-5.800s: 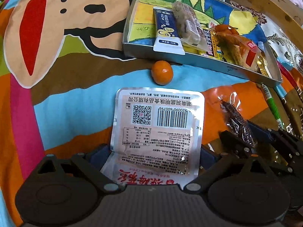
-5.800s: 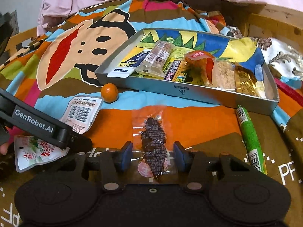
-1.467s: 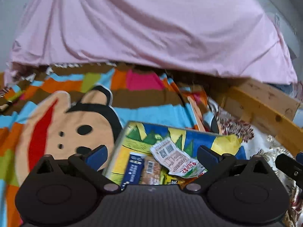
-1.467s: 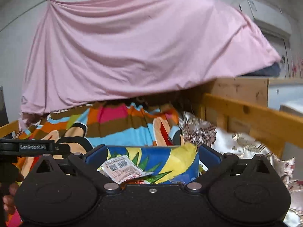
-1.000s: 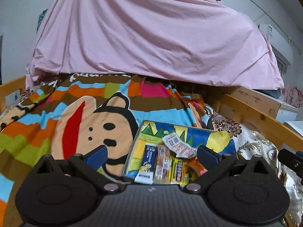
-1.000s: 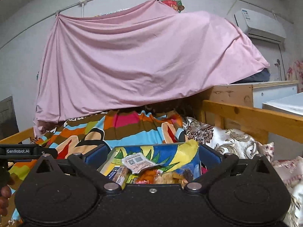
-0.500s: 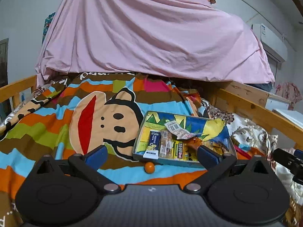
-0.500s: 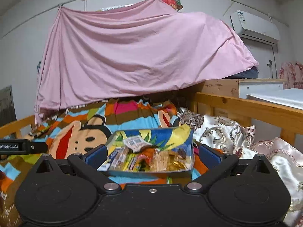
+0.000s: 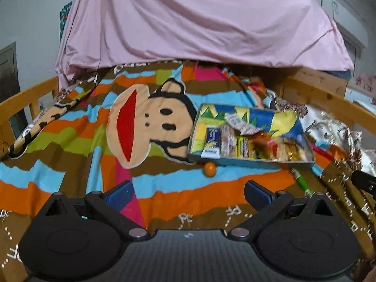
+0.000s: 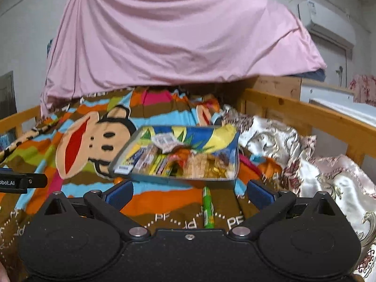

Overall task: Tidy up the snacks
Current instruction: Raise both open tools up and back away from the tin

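Two snacks lie outside the tray [image 9: 253,163]: a small orange [image 9: 209,169] and a green stick-shaped packet [image 10: 208,209]. Both claws are spread wide and hold nothing. Ahead of the left gripper [image 9: 188,193], between its blue pads [image 9: 117,193] but well beyond their tips, the orange sits on the striped blanket [image 9: 70,141], just beside the tray's near wall. The green packet lies lengthwise just ahead of the right gripper [image 10: 189,192], slightly right of its centre line, with its far end near the tray's front wall.

The packed tray, with a crumpled white pouch [image 10: 165,141] on top, stands farther ahead of both claws.

My judgement is that the step in hand is reaching for these leftovers. For the right claw, the sound approach is to come down with a finger on each side of the packet, around its middle, and close across its narrow width so it does not tip. The orange may roll on the soft bedding, so the left claw should straddle it squarely and close gently.
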The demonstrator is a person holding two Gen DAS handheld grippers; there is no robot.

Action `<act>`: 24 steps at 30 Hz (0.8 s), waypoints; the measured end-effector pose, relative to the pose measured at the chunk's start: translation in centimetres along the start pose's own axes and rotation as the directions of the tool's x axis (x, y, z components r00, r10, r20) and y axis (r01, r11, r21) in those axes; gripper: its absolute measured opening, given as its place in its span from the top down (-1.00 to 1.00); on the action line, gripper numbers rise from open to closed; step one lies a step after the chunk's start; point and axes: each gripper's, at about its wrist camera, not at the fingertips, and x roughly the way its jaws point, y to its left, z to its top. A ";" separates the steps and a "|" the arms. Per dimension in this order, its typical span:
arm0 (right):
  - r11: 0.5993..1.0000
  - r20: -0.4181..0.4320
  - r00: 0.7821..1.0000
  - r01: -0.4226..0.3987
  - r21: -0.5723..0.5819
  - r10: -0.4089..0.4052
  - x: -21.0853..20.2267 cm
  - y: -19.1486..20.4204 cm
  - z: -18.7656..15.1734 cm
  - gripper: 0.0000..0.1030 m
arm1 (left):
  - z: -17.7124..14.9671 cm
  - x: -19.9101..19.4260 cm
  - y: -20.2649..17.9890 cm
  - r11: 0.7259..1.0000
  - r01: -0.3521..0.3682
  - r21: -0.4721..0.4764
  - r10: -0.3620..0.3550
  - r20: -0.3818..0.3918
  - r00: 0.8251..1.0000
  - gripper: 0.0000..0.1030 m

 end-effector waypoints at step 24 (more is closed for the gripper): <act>1.000 -0.216 0.976 0.018 0.009 -0.016 3.6 0.0 -1.0 -0.99 | 0.3 2.9 0.4 1.000 -0.004 0.025 0.007 -0.159 0.987 -0.99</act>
